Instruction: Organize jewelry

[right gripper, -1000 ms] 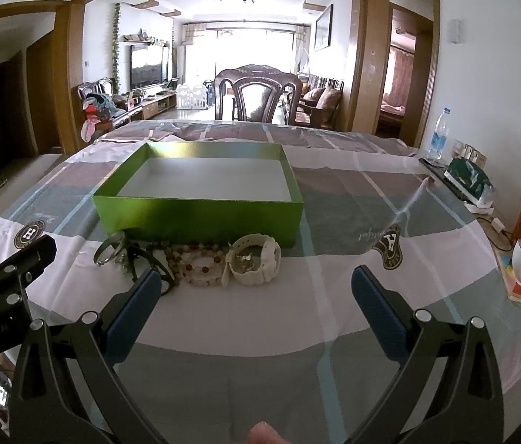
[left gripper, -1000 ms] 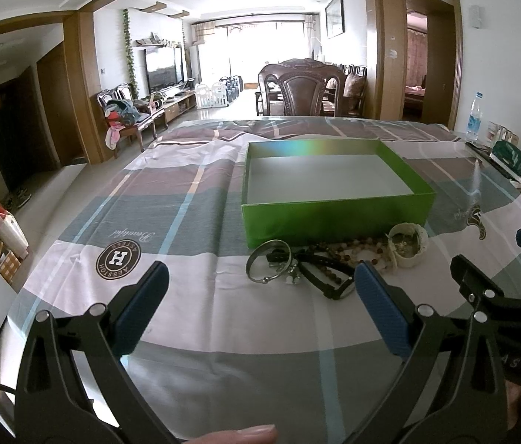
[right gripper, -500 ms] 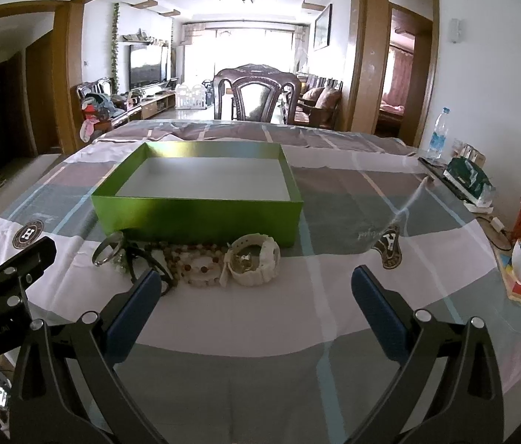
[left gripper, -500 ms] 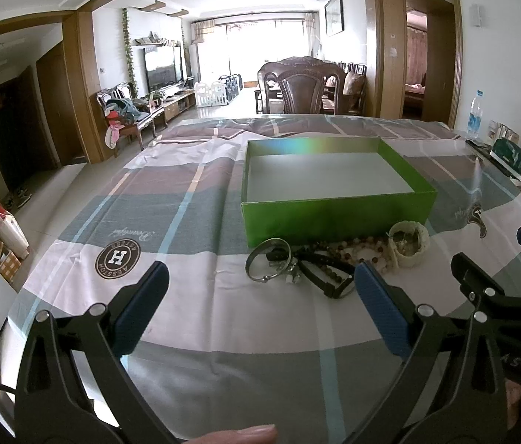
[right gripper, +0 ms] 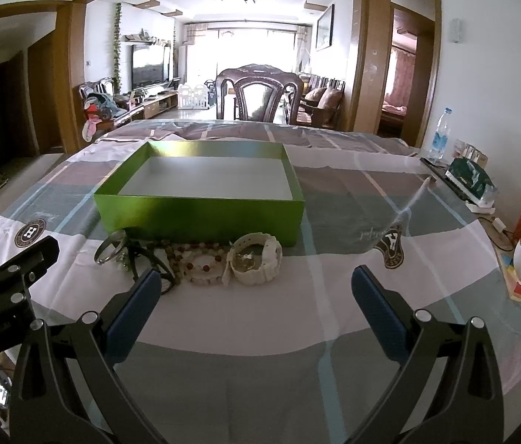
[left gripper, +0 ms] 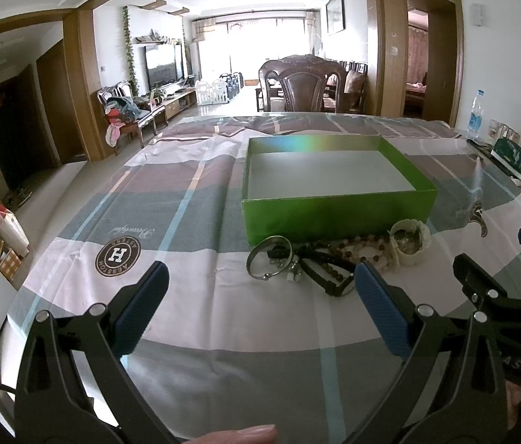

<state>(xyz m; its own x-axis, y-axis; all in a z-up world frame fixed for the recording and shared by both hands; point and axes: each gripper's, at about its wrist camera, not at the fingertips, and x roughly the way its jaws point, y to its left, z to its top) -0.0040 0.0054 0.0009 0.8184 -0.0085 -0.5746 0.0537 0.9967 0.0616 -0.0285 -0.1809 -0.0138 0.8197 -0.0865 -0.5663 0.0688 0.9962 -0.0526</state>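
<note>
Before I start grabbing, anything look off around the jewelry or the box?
Nothing damaged or spilled. The green box sits empty, and the silver bangle, bead bracelets and white watch lie jumbled, overlapping, against its front wall. Both claws are open.

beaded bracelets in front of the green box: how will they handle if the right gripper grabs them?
The beaded bracelets look like loose strung loops, so probably floppy: they would likely sag and dangle from the right gripper, now open. They lie against the white watch and black strap, so a pinch may snag or drag neighbours. The round beads could slip between flat pads.
</note>
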